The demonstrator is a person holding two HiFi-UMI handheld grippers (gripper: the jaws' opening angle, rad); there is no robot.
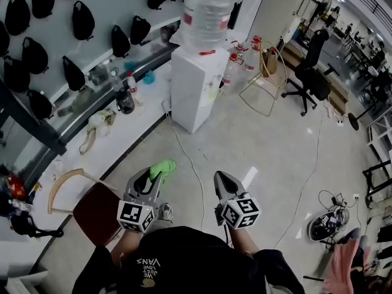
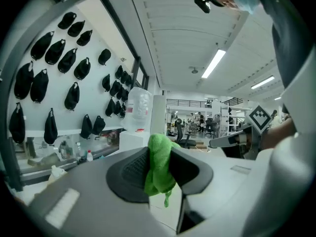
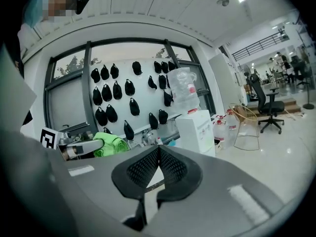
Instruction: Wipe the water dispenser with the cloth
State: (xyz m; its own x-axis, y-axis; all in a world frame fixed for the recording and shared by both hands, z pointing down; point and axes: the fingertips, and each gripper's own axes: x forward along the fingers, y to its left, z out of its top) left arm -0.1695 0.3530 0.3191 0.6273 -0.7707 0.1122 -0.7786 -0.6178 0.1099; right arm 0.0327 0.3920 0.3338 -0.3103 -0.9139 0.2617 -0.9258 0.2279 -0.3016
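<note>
Gripping: our left tool (image 1: 158, 180) pinches the green cloth (image 1: 164, 166), a bunched wad between the jaws with a short tail hanging below.
Spare side: our right tool (image 1: 222, 180) is pressed together on nothing, level with the left.
Dispenser: the white dispenser (image 1: 195, 84), with a bottle (image 1: 208, 11) on top, stands well ahead of us across the floor, at the end of the tabletop (image 1: 142, 120). The cloth is well apart from it.
Stage: we judge this the walk-up, with no wiping begun.
Doing it well: we want a firm pinch so the wad can't slip out. We should come in square to a flat panel and lead with the cloth, not the bare jaw tips. Long even strokes from the top down would suit.
Cloth handling: so little sticks out that plastic could scrape the panel, so angle the tool to put the fabric first.
Watch: a cable (image 1: 185, 152) trails over the floor toward the dispenser, so mind our feet. The bottle looks top-heavy, so press lightly.
</note>
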